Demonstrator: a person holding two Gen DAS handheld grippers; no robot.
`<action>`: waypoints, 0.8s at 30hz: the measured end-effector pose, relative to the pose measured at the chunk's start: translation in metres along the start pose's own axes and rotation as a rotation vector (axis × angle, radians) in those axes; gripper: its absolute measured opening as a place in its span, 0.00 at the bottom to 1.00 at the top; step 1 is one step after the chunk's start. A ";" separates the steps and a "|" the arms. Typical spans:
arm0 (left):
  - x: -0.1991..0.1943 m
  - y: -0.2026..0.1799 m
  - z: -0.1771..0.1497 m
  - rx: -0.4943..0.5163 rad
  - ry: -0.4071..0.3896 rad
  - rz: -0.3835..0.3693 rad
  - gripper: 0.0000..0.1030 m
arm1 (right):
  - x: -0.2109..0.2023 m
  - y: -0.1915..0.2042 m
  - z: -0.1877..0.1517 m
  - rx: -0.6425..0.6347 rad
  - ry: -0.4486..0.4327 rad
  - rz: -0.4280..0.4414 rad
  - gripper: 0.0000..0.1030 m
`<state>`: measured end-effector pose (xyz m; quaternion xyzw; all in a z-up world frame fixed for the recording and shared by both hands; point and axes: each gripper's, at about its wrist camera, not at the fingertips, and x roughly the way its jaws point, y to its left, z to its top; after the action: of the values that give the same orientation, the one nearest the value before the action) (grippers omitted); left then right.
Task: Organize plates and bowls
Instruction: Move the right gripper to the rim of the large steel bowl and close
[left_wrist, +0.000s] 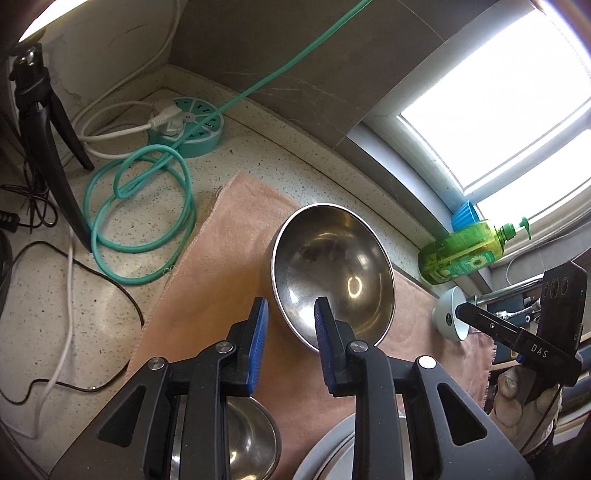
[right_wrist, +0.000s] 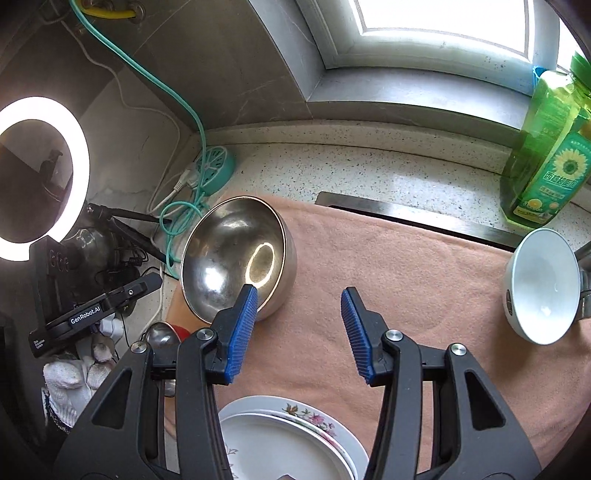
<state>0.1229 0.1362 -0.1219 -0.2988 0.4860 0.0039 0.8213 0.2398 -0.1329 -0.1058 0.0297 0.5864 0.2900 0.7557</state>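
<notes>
Speckled counter (right_wrist: 369, 173) runs below a window (left_wrist: 517, 99), with a pink towel (right_wrist: 406, 266) spread across it. We find a steel bowl (left_wrist: 332, 269) tilted on the towel at centre of the left view, mouth toward the camera. The left gripper (left_wrist: 291, 325) stands slightly parted astride the bowl's near rim; whether the blue pads press the rim we cannot tell. A smaller steel bowl (left_wrist: 247, 439) sits at bottom centre.

In the right view, the right gripper (right_wrist: 299, 317) hangs apart over bare towel, gripping nothing. A white bowl (right_wrist: 539, 288) lies tipped at right, below a green bottle (right_wrist: 550, 155). Stacked plates (right_wrist: 291, 439) sit at bottom centre. A ring light (right_wrist: 40, 177) glows at left.
</notes>
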 end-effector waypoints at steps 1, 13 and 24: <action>0.002 0.001 0.002 -0.007 0.002 -0.003 0.23 | 0.006 0.001 0.002 0.001 0.009 0.004 0.48; 0.023 0.008 0.009 -0.026 0.051 -0.002 0.23 | 0.052 0.007 0.016 0.024 0.084 0.011 0.48; 0.045 0.006 0.011 -0.012 0.097 -0.003 0.23 | 0.077 0.011 0.016 0.045 0.126 0.005 0.32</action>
<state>0.1534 0.1339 -0.1567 -0.3043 0.5248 -0.0086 0.7949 0.2607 -0.0829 -0.1637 0.0299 0.6390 0.2799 0.7159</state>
